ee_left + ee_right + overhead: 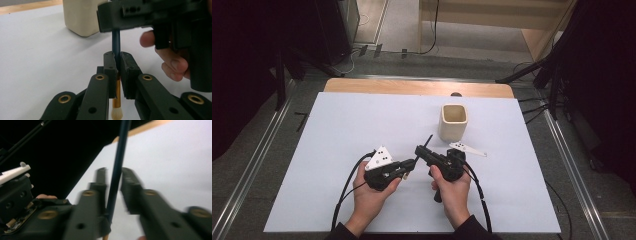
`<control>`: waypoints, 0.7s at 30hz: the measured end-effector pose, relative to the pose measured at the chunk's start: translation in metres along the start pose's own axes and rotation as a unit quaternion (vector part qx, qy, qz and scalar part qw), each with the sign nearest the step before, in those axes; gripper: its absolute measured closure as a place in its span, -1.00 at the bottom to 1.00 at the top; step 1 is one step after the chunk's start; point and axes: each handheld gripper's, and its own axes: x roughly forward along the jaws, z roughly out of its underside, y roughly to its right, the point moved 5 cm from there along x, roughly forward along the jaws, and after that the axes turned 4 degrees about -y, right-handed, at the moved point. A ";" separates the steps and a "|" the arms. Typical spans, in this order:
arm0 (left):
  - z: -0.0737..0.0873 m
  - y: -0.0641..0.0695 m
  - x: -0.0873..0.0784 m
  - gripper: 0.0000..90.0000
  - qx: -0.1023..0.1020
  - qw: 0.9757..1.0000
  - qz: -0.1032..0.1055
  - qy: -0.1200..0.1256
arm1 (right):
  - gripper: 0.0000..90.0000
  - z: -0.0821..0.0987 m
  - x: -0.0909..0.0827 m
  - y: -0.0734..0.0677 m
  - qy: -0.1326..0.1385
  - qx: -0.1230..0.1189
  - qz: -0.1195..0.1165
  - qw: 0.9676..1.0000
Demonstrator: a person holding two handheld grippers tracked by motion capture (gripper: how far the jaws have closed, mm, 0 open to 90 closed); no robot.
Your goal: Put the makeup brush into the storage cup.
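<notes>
A person's two forearms come in from the bottom of the high view, each hand wrapped around a black gripper held low over the table. The left gripper points right and slightly away, its jaws pressed together on a thin brush handle. The right gripper points left and away, tip close to the left one, its jaws closed on the same handle. The right hand's fingers curl around its grip.
</notes>
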 end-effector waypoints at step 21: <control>0.001 0.002 0.006 0.85 0.004 1.000 -0.004 -0.018 | 0.89 0.002 0.000 -0.025 0.021 -0.148 0.050 0.988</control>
